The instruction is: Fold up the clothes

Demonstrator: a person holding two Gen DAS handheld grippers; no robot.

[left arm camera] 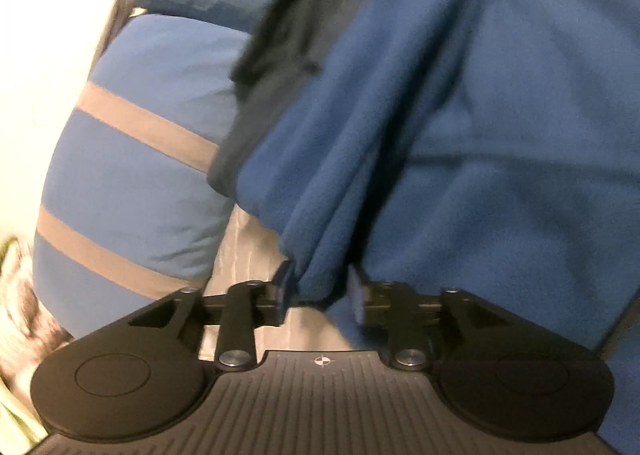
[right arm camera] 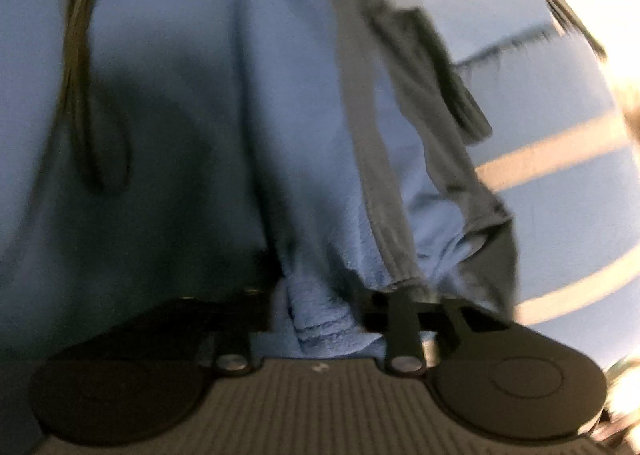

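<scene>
A blue fleece garment (left arm camera: 460, 135) with dark grey trim fills most of the left wrist view and hangs in long folds. My left gripper (left arm camera: 318, 289) is shut on a bunched edge of it, the cloth pinched between the two blue pads. In the right wrist view the same blue fleece garment (right arm camera: 248, 115) fills the frame, with a grey band and dark cuff on the right. My right gripper (right arm camera: 320, 307) is shut on a bunch of its fabric; the fingertips are buried in cloth.
A blue pillow with tan stripes (left arm camera: 132, 159) lies to the left behind the garment, and shows at right in the right wrist view (right arm camera: 560, 127). A pale grey sheet (left arm camera: 244, 251) lies below. A bright white surface (left arm camera: 44, 35) is at far left.
</scene>
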